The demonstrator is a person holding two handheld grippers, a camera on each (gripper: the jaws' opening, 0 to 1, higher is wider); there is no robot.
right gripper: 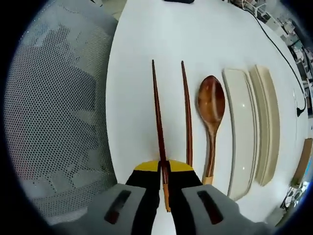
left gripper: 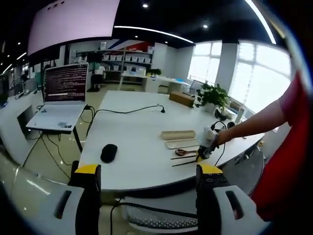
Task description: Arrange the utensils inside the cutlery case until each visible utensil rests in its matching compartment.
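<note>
In the right gripper view my right gripper (right gripper: 164, 170) is shut on the near end of a dark wooden chopstick (right gripper: 157, 112). A second chopstick (right gripper: 187, 112) lies parallel just to its right on the white table (right gripper: 137, 44). Beside that lies a wooden spoon (right gripper: 211, 105), then the cream cutlery case tray (right gripper: 242, 132) and its lid (right gripper: 268, 122), both holding nothing. In the left gripper view my left gripper (left gripper: 149, 171) is open with nothing in it, off the table's near edge. Far off, a hand holds the right gripper (left gripper: 207, 145) at the chopsticks (left gripper: 185, 160), spoon (left gripper: 184, 152) and case (left gripper: 180, 143).
A black mouse (left gripper: 108, 152) lies on the table's near left. A laptop (left gripper: 63, 95) stands on a stand to the left, with a black cable (left gripper: 127, 111) across the table. A potted plant (left gripper: 213, 95) sits at the far side. A grey mesh chair (right gripper: 54, 122) borders the table.
</note>
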